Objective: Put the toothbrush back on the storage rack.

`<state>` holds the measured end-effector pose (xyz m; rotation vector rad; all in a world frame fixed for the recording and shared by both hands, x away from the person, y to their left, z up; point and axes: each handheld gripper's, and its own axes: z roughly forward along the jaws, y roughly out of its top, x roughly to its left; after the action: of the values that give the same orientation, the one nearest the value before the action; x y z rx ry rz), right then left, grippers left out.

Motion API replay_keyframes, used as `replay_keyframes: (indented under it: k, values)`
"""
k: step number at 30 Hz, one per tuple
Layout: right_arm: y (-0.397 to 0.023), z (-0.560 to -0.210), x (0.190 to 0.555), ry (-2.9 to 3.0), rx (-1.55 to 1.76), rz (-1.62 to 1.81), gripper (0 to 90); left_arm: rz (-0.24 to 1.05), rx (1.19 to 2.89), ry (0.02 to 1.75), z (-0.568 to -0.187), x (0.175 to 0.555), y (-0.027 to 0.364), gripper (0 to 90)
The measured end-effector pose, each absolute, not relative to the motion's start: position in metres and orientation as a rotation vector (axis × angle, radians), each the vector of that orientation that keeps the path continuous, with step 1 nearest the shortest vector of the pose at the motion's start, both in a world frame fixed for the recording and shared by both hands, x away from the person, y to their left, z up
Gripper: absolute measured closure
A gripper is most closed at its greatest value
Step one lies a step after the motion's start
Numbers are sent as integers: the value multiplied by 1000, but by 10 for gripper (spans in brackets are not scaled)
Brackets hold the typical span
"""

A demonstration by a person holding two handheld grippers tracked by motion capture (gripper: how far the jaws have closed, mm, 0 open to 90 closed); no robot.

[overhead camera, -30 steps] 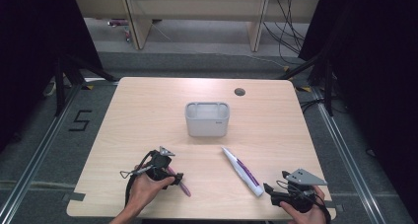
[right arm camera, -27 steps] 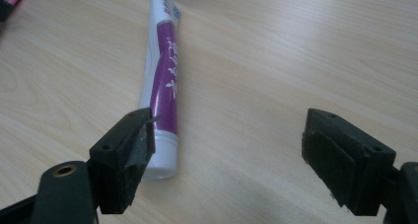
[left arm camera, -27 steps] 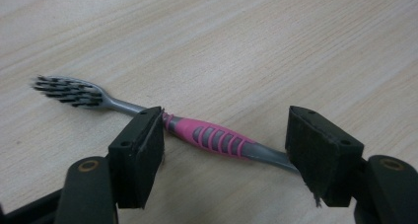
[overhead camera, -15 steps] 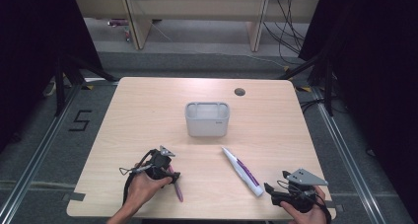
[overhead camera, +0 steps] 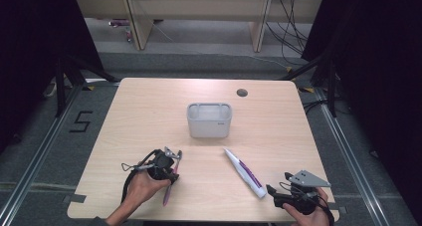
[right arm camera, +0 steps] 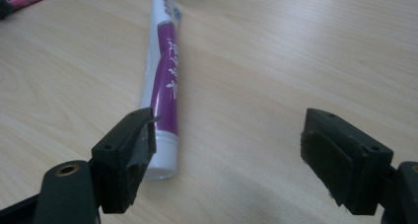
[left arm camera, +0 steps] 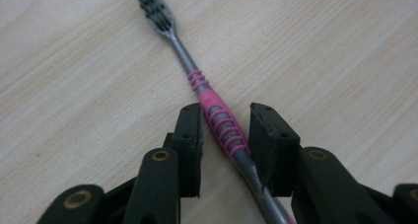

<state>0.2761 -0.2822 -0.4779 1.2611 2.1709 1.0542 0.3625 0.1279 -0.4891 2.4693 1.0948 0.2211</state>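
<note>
A pink and grey toothbrush (left arm camera: 197,81) lies flat on the wooden table (overhead camera: 149,111) with its bristle head at the far end. My left gripper (left arm camera: 226,125) straddles its ribbed handle. The jaws have just been closing and stand close on either side, with a sliver of table still showing beside the left pad. In the high view this gripper (overhead camera: 171,175) is over the toothbrush (overhead camera: 166,196) near the front left. My right gripper (right arm camera: 229,135) is wide open over bare wood. A white and purple toothpaste tube (right arm camera: 165,71) lies just beyond its left jaw.
A white rectangular container (overhead camera: 209,120) stands at the table's middle, beyond both hands. A round cable hole (overhead camera: 242,92) is near the far edge. In the high view the toothpaste tube (overhead camera: 244,172) lies slanted between the two grippers, and the right gripper (overhead camera: 278,183) is at the front right corner.
The toothbrush has swung under the left gripper: its near end moved left, so it now lies almost straight towards the person. The right hand and the tube have not moved.
</note>
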Motion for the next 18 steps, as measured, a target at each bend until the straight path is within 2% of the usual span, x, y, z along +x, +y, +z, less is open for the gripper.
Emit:
replay_keyframes:
  k: [11, 18]
  values:
    - [-281, -478, 277, 2179, 1228, 1061, 223, 157, 2539, 1078, -486, 373, 128, 751]
    - [-279, -477, 276, 2185, 1256, 1074, 224, 92, 2613, 1050, -483, 381, 126, 773]
